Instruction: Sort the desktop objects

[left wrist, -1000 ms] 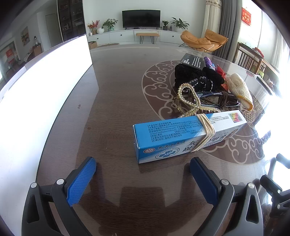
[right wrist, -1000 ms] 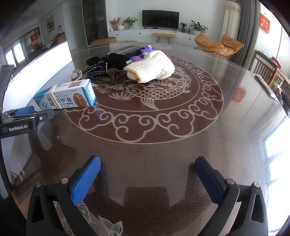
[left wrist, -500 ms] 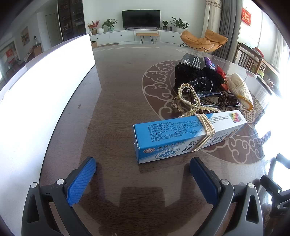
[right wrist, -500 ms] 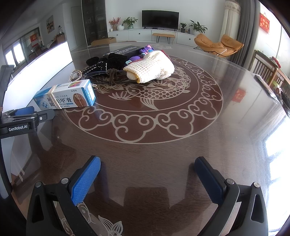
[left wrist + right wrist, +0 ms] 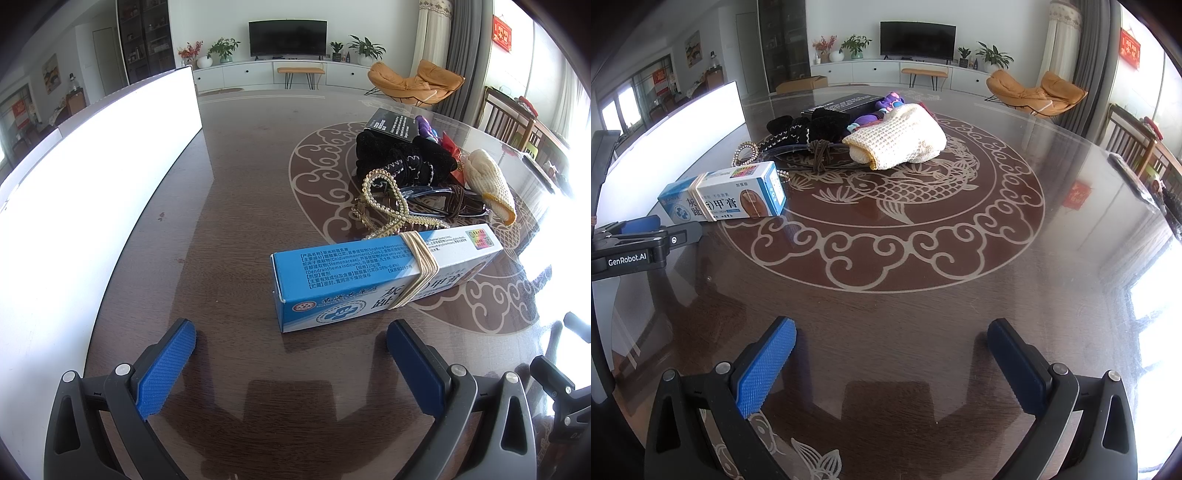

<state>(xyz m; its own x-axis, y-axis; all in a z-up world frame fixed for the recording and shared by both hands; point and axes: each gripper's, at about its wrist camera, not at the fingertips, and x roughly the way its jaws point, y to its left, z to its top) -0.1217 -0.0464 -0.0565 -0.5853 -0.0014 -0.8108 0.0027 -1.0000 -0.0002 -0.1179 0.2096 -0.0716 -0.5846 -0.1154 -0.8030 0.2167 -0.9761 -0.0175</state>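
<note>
Evidently sorting has not begun: left claw (image 5: 291, 363) and right claw (image 5: 892, 363) gape empty near the banded ointment box (image 5: 384, 275), ready to grasp.

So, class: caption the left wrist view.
Open left gripper faces a blue-and-white cardboard box bound with tan rubber bands.

Glossy table (image 5: 923, 332); knitted pouch (image 5: 901, 140); cardboard box (image 5: 369, 280).
</note>
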